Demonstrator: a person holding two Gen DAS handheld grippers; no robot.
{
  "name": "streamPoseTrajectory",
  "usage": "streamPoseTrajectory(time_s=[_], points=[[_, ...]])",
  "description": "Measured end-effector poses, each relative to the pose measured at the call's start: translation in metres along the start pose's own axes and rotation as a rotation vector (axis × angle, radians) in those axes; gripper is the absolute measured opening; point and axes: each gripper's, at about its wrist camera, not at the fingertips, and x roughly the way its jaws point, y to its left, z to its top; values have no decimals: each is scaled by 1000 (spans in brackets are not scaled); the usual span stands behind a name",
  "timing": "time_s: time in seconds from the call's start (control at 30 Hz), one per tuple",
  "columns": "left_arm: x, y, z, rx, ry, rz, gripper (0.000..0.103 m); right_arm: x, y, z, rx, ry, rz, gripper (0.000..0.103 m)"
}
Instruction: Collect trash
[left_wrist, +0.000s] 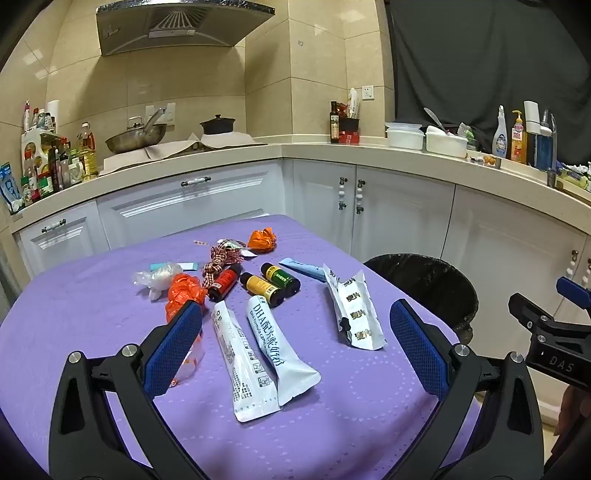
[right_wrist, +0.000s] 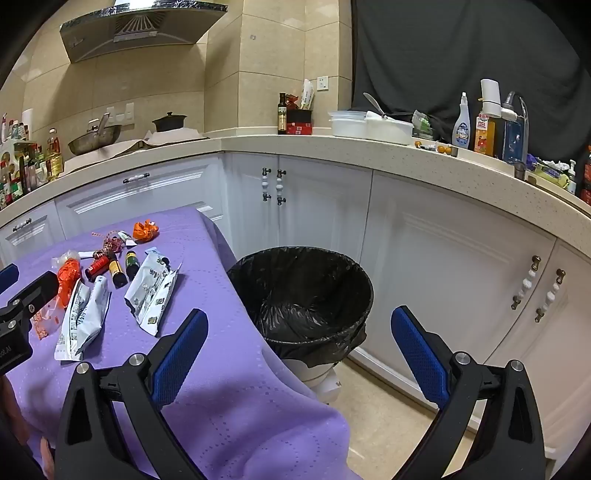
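- Trash: scattered on the purple tablecloth (left_wrist: 92, 314), all lying loose, nothing picked up.
- Front row: two white pouches (left_wrist: 258, 354) side by side, overlapping at their near ends; a third white pouch w/ yellow print (left_wrist: 354, 314) lies to the right, apart from them.
- Behind: three small dark bottles – red label (left_wrist: 223, 282), yellow label (left_wrist: 262, 290), green label (left_wrist: 280, 278) – close together, on their sides.
- Orange crumpled wrapper (left_wrist: 184, 295) at left, next to clear plastic wrap (left_wrist: 157, 277); another orange wad (left_wrist: 261, 240) at the far edge, near a checked ribbon (left_wrist: 221, 260).
- Light blue tube (left_wrist: 303, 267) behind the right pouch.
- Bin w/ black liner (right_wrist: 306, 291) on the floor just beside the table's right edge.
- Left gripper (left_wrist: 295, 343): jaws spread wide, above the two pouches, pinching nothing.
- Right gripper (right_wrist: 299, 350): jaws spread wide too, over the table corner & bin, nothing between the pads.
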Motion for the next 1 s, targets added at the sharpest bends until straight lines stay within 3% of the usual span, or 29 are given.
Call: streamPoseTrajectory(time_s=[1.0], points=[[0,6,0,-5,1,7,99,1,1,0,-4,-3,-3,97]])
